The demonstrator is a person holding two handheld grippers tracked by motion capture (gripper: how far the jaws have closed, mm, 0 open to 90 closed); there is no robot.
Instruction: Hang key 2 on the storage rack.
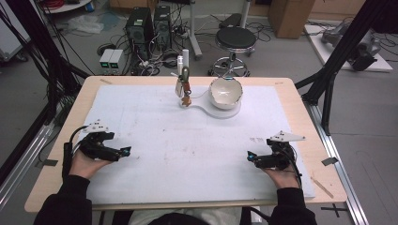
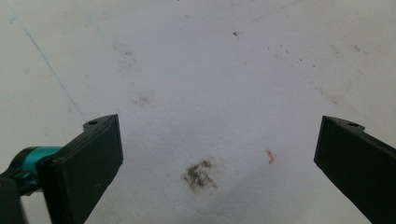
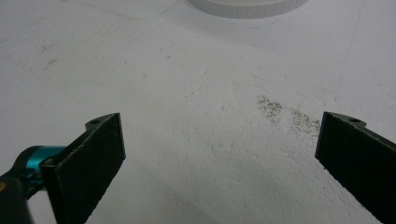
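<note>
The white bowl [image 1: 225, 92] sits tilted on a white stand [image 1: 212, 110] at the far middle of the desk [image 1: 291, 93], with a small clamp fixture [image 1: 184, 89] holding brown pieces just beside it on the left. Both are well apart from the grippers. The left gripper [image 1: 123, 152] and right gripper [image 1: 251, 156] rest low near the front edge on the white mat [image 1: 187, 140], jaws wide apart and empty. Judged step: starting position, before any approach. The next move calls for a long forward reach toward the bowl or fixture, jaws kept apart until aligned.

A black stool [image 1: 236, 38] and two computer towers [image 1: 149, 26] stand behind the table.
</note>
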